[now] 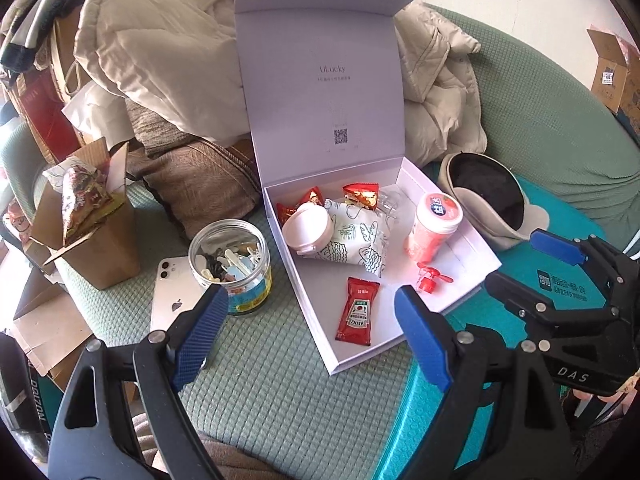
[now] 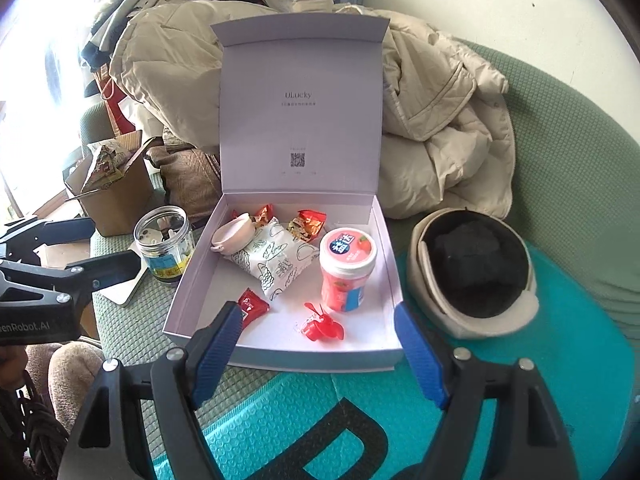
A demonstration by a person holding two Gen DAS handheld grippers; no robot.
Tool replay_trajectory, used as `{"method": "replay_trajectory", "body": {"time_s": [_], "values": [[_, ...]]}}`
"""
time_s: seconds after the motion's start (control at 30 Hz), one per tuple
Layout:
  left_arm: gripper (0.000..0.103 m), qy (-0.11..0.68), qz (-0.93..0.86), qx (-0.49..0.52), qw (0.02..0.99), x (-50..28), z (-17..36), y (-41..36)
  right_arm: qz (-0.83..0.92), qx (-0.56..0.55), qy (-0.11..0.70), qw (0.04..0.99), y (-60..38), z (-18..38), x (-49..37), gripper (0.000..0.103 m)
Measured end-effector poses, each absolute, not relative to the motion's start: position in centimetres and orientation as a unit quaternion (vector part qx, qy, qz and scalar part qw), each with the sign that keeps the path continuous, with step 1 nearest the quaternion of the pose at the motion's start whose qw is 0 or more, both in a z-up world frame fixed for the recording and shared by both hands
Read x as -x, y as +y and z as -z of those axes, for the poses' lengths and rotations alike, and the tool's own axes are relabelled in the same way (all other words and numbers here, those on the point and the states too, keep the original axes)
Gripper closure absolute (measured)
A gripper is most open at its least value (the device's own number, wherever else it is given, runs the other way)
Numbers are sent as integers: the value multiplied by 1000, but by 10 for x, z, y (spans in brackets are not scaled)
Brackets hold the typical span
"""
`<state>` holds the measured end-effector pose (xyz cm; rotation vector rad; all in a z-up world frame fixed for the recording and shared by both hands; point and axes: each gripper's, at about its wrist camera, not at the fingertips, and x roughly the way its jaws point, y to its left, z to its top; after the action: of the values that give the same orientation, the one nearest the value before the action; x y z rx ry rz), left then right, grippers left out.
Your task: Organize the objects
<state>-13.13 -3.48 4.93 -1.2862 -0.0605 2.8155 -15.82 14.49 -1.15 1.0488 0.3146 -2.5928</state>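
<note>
Left wrist view: small items are gathered in the white box [image 1: 448, 264], lid propped up against the bedding for access (ketchup packet [image 1: 357, 311] nearest). The left gripper [image 1: 308, 316] is held wide open, empty, angled downward.

Right wrist view: the pink bottle [image 2: 347, 276] stands inside the box. The right gripper [image 2: 316, 336] is likewise open, empty, tilted down over the front wall.

1 white box [image 2: 192, 300], 2 red candies [image 2: 310, 222], 1 ketchup packet [image 1: 357, 311], 1 jar [image 1: 232, 264]
</note>
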Motion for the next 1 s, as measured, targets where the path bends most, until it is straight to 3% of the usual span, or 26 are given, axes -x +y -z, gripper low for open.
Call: {"method": "replay_trajectory", "body": {"time_s": [1.0], "values": [[18,0,-925,380,9,27,-84,-25,917,-345,115,163,152,-18,54,24]]}}
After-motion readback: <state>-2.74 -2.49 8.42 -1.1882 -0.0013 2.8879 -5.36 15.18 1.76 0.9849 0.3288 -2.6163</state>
